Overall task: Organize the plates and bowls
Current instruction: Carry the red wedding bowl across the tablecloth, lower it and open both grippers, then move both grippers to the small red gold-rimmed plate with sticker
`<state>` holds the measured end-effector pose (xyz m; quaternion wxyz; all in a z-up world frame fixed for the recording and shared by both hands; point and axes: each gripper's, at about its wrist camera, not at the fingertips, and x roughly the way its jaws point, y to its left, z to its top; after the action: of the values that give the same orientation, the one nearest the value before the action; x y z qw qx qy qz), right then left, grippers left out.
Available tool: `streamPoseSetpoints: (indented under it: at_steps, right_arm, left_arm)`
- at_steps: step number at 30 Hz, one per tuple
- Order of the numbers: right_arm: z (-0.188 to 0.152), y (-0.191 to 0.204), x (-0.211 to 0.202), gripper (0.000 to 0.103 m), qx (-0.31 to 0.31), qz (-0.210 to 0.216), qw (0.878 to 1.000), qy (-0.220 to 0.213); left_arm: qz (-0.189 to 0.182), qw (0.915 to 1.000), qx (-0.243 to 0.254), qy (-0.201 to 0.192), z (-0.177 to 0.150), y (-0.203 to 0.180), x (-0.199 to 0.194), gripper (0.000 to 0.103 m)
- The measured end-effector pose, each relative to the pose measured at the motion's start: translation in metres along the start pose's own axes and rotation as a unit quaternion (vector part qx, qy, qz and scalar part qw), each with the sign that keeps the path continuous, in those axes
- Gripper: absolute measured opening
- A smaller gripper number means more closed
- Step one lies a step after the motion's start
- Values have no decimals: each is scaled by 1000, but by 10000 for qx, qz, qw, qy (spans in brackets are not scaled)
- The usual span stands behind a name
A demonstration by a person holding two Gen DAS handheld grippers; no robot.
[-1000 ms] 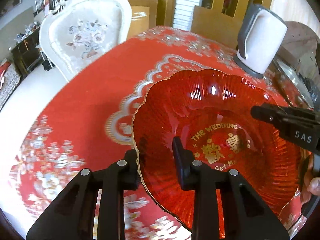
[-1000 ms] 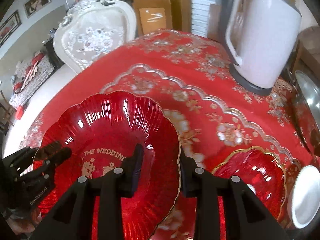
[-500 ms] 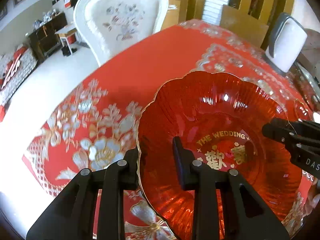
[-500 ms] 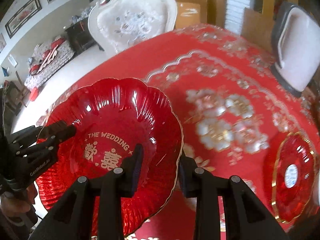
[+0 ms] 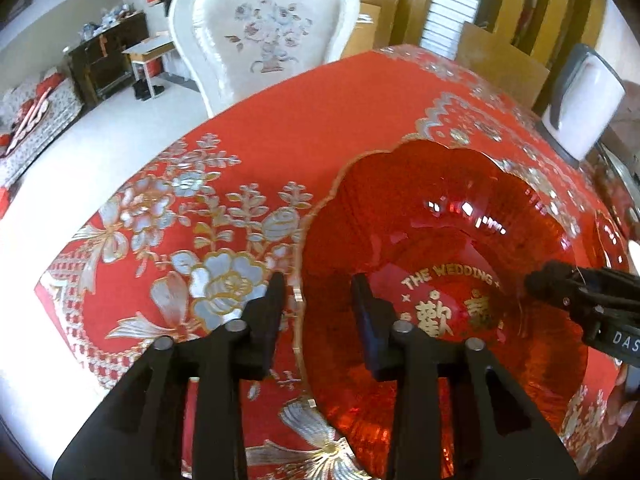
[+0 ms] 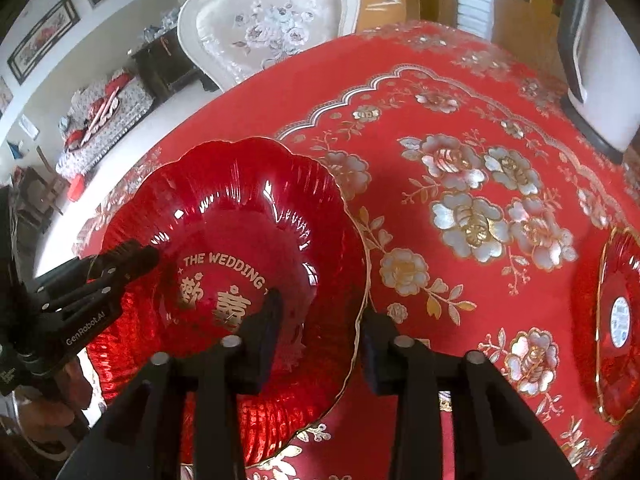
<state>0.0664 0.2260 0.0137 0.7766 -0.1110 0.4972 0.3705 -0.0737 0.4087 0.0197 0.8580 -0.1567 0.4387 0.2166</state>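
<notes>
A red glass bowl (image 5: 460, 240) with a scalloped, gold-edged rim and ribbed walls sits on the red tablecloth (image 5: 260, 128), lettered "THE WEDDING" in gold at its centre. A second ago it was pinched at both sides and carried nearer the white kettle (image 5: 584, 104); it now lies closer to the table's near edge, over the silver-and-gold flower embroidery.

The left gripper (image 5: 318, 300) straddles the bowl's rim at 9 o'clock; its jaws have just been opening and the black pads stand clear of the glass, one outside, one inside. The right gripper (image 6: 320, 320) straddles the opposite rim at 3 o'clock, its jaws likewise just opened, pads off the rim.

Across the table at 12 o'clock stands a carved white chair (image 5: 264, 28) with floral upholstery. At 3 o'clock in the right wrist view a smaller red dish (image 6: 616, 320), gold-rimmed and bearing a white label, rests on the cloth well apart from the bowl.
</notes>
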Motion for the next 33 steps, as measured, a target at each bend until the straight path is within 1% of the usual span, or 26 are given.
streamPoseSetpoints:
  at_steps: [1,2,3,7,10,14,17,21,23,26,27,29,31,33]
  right_arm:
    - [0,0,-1,45,23,-11,10000,12]
    - [0,-1,-2,45,58,-49,10000,11]
    - [-1,-2,-3,45,74,-71,9999,-17]
    - [-3,-8,-13,45,187,-2,9997,-149]
    - [-7,-13,-23,45,287,62,9993,-226]
    - [-13,-21,-38,45,393,53,9986,-352]
    - [-21,-33,-53,46,583,65,9970,-515]
    - [-38,-58,-73,47,978,17,9929,-679]
    - [-48,-74,-84,50,1217,-56,9897,-749]
    - [-65,-100,-101,51,1638,-168,9824,-887]
    - [-69,-109,-105,51,1774,-176,9797,-920]
    - [-80,-127,-114,52,2091,-234,9725,-997]
    - [-90,-143,-122,52,2351,-344,9653,-1080]
    - [-98,-157,-127,53,2606,-499,9580,-1089]
  left_arm:
    - [0,10000,-21,-57,1,2,-3,49]
    - [2,9999,-33,-128,2,3,-6,55]
    - [21,9998,-41,-180,3,4,-9,56]
    - [194,9989,39,-417,7,5,-28,56]
    - [218,9977,210,-608,11,-2,-43,56]
    - [52,9960,438,-771,16,-23,-58,56]
    - [-191,9940,669,-848,19,-49,-67,57]
    - [-679,9902,979,-731,22,-91,-69,60]
    - [-901,9879,1121,-572,23,-113,-66,60]
    - [-1267,9827,1320,-301,24,-149,-60,60]
    - [-1341,9805,1421,-208,24,-165,-56,60]
    - [-1367,9779,1572,-161,23,-185,-53,60]
    - [-1402,9752,1712,-90,23,-208,-49,60]
    - [-1517,9714,1825,53,22,-232,-43,60]
